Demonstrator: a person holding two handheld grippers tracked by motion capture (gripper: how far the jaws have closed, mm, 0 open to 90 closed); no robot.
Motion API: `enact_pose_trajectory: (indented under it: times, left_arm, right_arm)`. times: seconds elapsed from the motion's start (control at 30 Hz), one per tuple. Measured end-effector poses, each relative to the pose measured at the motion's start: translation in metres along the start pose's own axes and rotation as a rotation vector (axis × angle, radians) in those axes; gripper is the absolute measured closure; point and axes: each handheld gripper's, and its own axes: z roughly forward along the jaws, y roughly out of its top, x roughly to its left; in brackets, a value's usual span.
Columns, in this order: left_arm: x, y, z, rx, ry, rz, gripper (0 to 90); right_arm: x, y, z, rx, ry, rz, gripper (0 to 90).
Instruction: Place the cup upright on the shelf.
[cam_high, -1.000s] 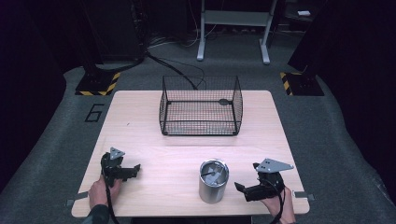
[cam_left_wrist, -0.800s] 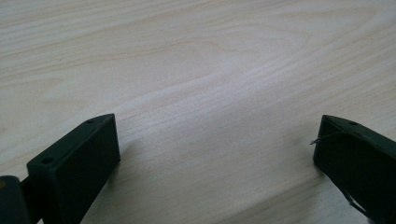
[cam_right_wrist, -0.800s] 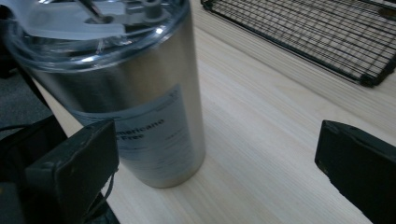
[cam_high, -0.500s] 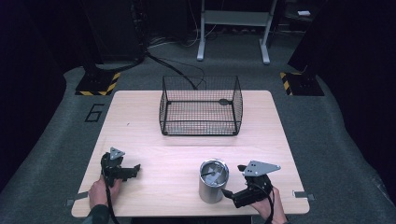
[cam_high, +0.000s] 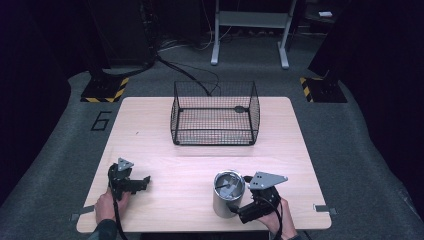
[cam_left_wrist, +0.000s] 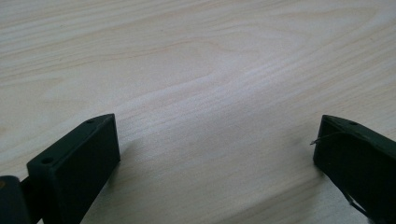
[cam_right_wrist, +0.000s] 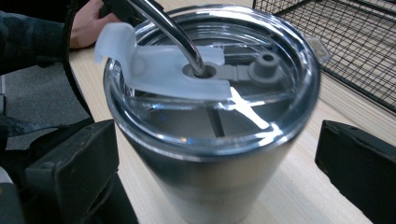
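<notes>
Closing the right gripper (cam_high: 239, 209), jaws wide around the steel tumbler (cam_high: 228, 199), off-centre could tip it; left gripper (cam_high: 142, 181) gapes empty.

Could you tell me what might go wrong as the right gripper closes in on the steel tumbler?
The tumbler is tall, smooth and stands near the table's front edge; if the open right gripper nudges it off centre before clamping, it could tip or slide. The metal straw leans out through the clear lid and might catch. The left gripper rests apart, too far to steady it.
</notes>
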Motion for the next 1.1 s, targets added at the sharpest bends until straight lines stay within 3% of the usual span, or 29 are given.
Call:
enact_pose_trajectory:
  times: [0.6,1.1]
  left_arm:
    - [0.0,0.0,0.0,0.0,0.0,0.0,0.3]
    - [0.0,0.0,0.0,0.0,0.0,0.001,0.3]
  right_arm:
    - [0.006,0.011,0.023,-0.015,-0.013,-0.032,0.0]
    - [0.006,0.01,0.031,-0.012,-0.042,-0.041,2.7]
